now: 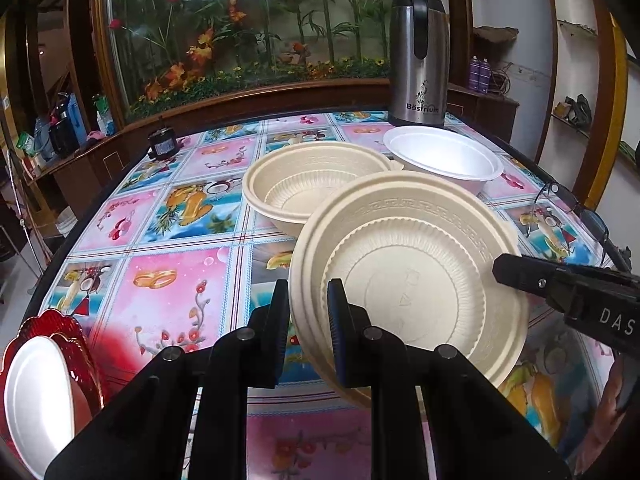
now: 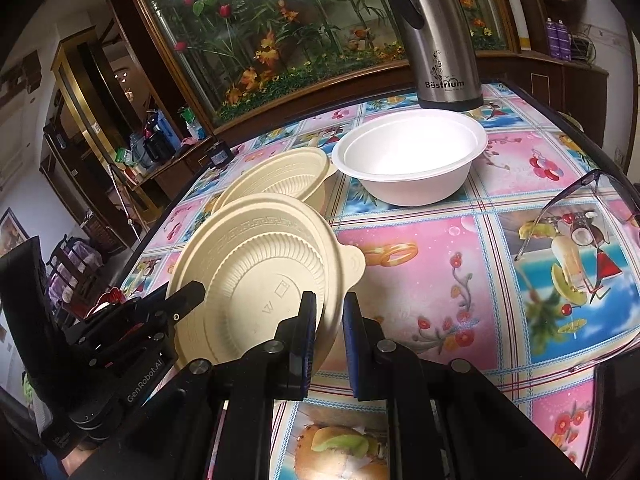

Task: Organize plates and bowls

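The surface (image 1: pixel 192 292) fills most of both views, its bright patterned cloth running up to the flask (image 1: pixel 418 56) at the upper right of the left view. Below the flask sits the white bowl (image 2: pixel 408 160), alone and upright; just left of it is the cream bowl (image 2: pixel 280 178), resting flat and open – I judge it the one meant to take the next cream piece.

That piece, the cream plate (image 1: pixel 404 288), is what I hold, tilted up on edge at centre frame, its ribbed face toward me. My left gripper (image 1: pixel 308 308) is clenched on its near-left rim; my right gripper (image 2: pixel 330 320) is clamped on the opposite rim, just below its small tab. A grip at both sides keeps a light, flexible disc from twisting – that is my reading.

At the lower left of the left view, a white plate (image 1: pixel 36 392) lies on a red plate (image 1: pixel 56 324), stacked by shape.

Glasses (image 2: pixel 580 208) lie at the right edge, well clear.
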